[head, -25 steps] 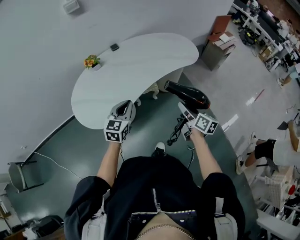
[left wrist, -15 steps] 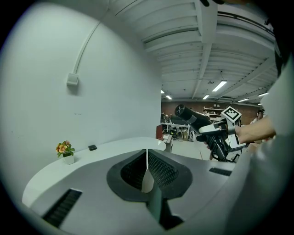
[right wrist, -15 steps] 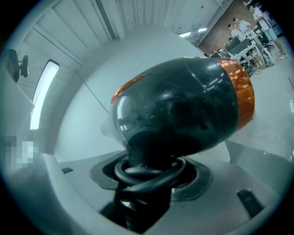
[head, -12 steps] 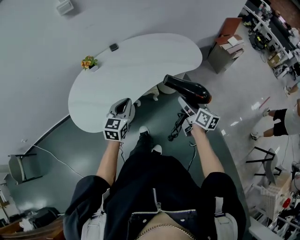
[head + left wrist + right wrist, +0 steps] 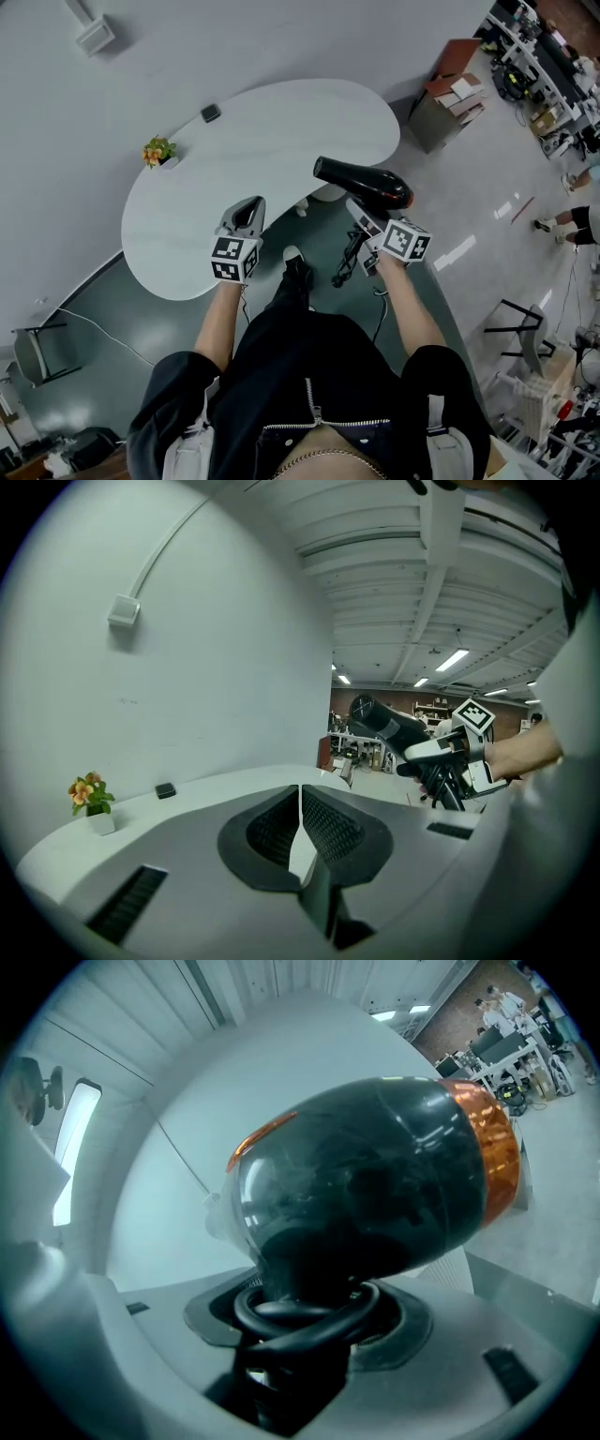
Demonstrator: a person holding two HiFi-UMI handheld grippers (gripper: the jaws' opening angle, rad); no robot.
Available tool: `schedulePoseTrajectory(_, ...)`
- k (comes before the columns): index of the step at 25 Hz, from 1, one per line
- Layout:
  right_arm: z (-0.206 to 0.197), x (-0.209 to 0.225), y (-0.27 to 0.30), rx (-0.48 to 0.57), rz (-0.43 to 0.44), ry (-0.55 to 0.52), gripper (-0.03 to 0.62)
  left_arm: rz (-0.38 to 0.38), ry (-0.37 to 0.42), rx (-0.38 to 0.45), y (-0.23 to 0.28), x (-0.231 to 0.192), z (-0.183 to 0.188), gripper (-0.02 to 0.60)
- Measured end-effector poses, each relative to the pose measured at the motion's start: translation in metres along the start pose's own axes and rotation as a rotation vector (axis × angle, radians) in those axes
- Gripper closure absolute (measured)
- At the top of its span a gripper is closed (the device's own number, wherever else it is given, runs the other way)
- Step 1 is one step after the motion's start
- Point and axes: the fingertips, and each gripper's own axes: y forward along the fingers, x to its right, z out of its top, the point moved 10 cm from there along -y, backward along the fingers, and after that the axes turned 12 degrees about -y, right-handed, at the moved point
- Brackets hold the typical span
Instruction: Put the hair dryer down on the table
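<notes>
Your right tongs [image 5: 368, 223] are clamped on the handle of the hair dryer [image 5: 364, 183]. It hangs in the air at centre right of the head view. Its barrel runs toward upper left, with the nozzle end about at the near edge of the table [image 5: 281, 131], so bare tabletop lies up and left of it. Your left tongs [image 5: 251, 208] are closed on nothing, over the table's near edge. The only container is a small pot [image 5: 164, 161] at the table's left end, and it holds flowers.
</notes>
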Motion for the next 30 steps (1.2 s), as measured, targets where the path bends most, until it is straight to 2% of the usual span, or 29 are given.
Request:
schedulePoseTrajectory(7,0.052,0.032,0.075,-0.01,0.002,-0.004,0.312,-0.007,0.004,0.002,0.074,-0.046,0.043,0.555)
schedulePoseTrajectory(14,0.089,0.043,0.133,-0.008,0.014,-0.009,0.312,-0.001,0.009,0.012,0.12,-0.088,0.074,0.555)
schedulePoseTrajectory(21,0.109,0.05,0.17,-0.019,0.005,-0.029,0.312,-0.002,0.005,0.032,0.144,-0.111,0.091,0.555)
schedulePoseTrajectory(30,0.125,0.049,0.202,-0.032,0.036,-0.052,0.312,0.024,-0.004,0.054,0.157,-0.132,0.103,0.555)
